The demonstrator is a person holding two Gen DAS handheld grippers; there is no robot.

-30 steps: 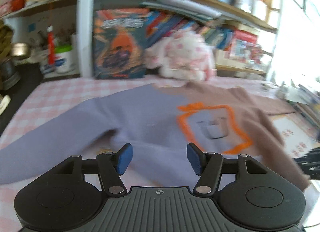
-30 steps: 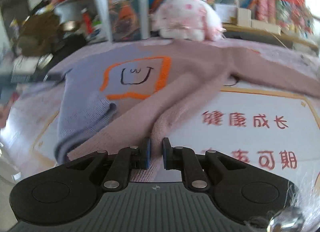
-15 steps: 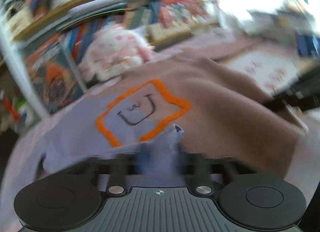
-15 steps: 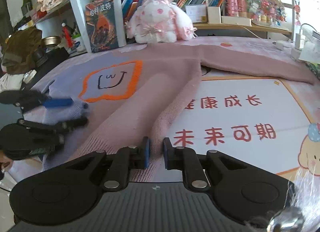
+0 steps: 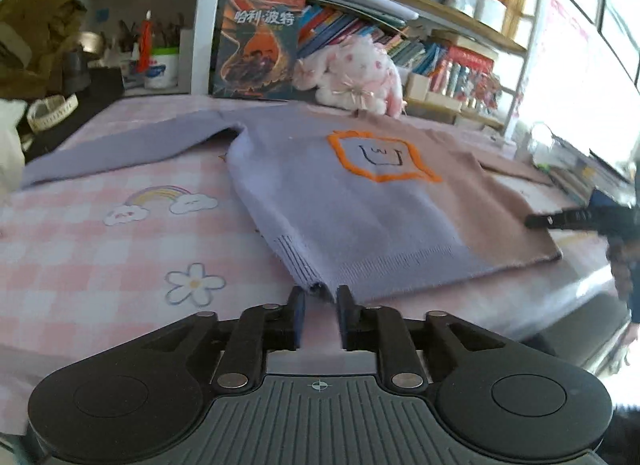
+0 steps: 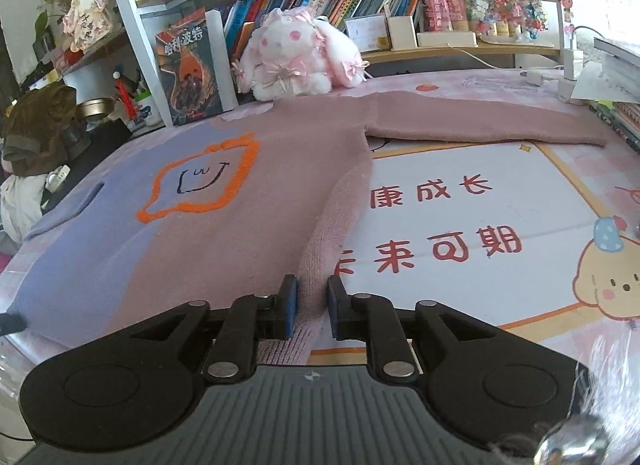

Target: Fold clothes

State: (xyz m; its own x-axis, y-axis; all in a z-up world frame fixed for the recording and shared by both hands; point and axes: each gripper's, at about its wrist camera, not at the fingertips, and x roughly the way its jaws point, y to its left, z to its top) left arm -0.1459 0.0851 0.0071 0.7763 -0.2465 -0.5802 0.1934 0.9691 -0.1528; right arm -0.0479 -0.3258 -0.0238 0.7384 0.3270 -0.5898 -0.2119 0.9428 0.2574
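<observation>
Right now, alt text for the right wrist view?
The right gripper is shut on the bottom right corner of a sweater, half pink, half lilac, spread flat on a printed table mat. An orange-outlined face patch marks its chest, and its pink sleeve stretches right. A plush bunny sits before bookshelves behind.

Two low wrist views across one table toward the bookshelves

The sweater (image 5: 360, 205) is seen close from its lavender hem corner in the left view, and from its pink hem corner (image 6: 256, 225) in the right; the plush rabbit (image 5: 356, 73) (image 6: 296, 57) is shared.
</observation>
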